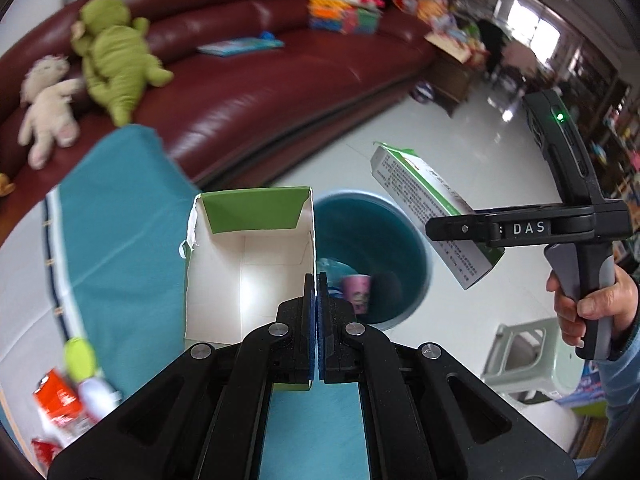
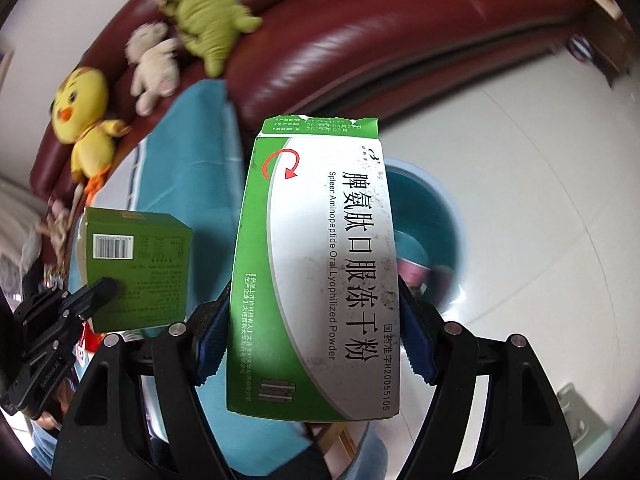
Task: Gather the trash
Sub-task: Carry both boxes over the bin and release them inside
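The left gripper point(image 1: 317, 280) pinches one wall of the open green box point(image 1: 248, 264) — the right gripper point(image 2: 314, 344) clamps the medicine carton point(image 2: 320, 264), both near the teal bin point(image 1: 384, 232) on the floor.

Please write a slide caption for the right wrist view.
Right claw holds medicine box above the blue bin.

Both grippers are black with silver screw heads and blue finger pads point(image 1: 313, 344). The right gripper point(image 1: 466, 229) reads "DAS" and shows a green light; a blue sleeve point(image 1: 618, 380) covers the wrist
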